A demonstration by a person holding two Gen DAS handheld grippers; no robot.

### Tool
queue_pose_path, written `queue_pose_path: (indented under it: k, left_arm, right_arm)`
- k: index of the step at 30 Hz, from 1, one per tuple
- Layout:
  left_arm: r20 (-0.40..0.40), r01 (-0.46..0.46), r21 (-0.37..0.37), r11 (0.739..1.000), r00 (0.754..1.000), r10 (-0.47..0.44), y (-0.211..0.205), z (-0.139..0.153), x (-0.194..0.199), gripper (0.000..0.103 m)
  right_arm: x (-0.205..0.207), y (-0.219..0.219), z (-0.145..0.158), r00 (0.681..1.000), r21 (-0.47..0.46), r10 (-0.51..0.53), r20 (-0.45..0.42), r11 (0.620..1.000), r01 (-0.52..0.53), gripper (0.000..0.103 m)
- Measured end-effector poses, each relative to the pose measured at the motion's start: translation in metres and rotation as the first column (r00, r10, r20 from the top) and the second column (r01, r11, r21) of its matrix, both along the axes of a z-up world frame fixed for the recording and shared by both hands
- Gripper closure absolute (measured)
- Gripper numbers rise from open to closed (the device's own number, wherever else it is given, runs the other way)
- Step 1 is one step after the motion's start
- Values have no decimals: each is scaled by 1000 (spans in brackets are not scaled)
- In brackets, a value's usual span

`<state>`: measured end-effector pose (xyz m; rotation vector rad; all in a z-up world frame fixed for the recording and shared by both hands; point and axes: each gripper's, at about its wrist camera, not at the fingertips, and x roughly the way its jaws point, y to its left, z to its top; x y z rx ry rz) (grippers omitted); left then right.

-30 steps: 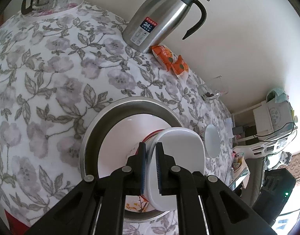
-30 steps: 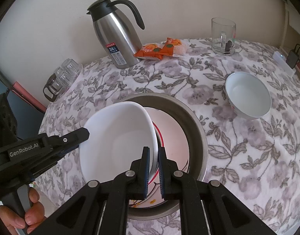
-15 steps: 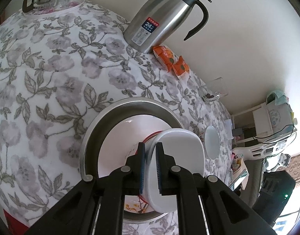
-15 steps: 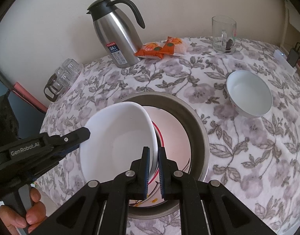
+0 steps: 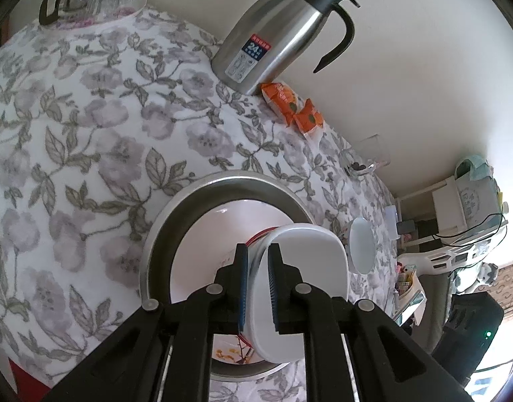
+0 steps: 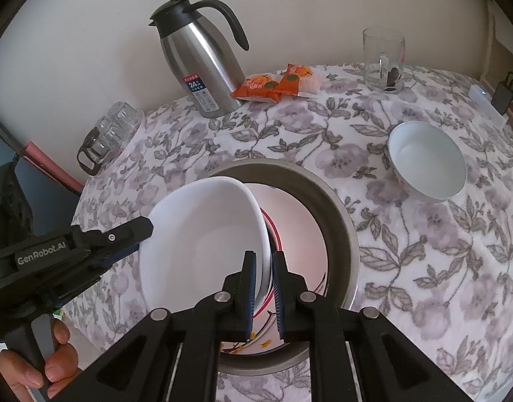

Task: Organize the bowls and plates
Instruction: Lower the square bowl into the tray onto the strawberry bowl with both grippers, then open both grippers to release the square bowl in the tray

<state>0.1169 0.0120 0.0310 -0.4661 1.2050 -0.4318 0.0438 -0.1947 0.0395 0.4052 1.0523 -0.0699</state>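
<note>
White and rounded-square, the dish (image 6: 202, 244) hangs tilted over the steel basin (image 6: 343, 231), pinched at opposite rims. The right gripper (image 6: 263, 288) clenches its near edge, and the left gripper (image 5: 257, 284) clamps the far side, reaching in from the left in the right wrist view. Using 2 claws likely steadies the dish for lowering. Beneath them, inside the basin, lies a red-rimmed plate (image 6: 276, 234) with a floral print. Right of the right claw, well apart, sits 1 white bowl (image 6: 427, 164), not yet gathered. Ahead stand a steel thermos jug (image 6: 199, 63), orange snack packets (image 6: 276, 82) and a glass mug (image 6: 383, 60), with a glass pot (image 6: 99, 147) to the left. A floral tablecloth (image 6: 424, 251) covers the table against a cream wall.
</note>
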Motion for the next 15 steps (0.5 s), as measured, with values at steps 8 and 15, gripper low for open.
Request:
queue_pose_path:
  k: [8, 15]
  left_arm:
    - [87, 11, 57, 998, 996, -16, 2, 22, -8, 67]
    - [103, -47, 208, 977, 994, 26, 8, 20, -6, 41]
  right_arm:
    - [-8, 0, 23, 998, -39, -8, 66, 999, 10, 91]
    - [-9, 1, 26, 997, -93, -12, 74, 996, 19, 59]
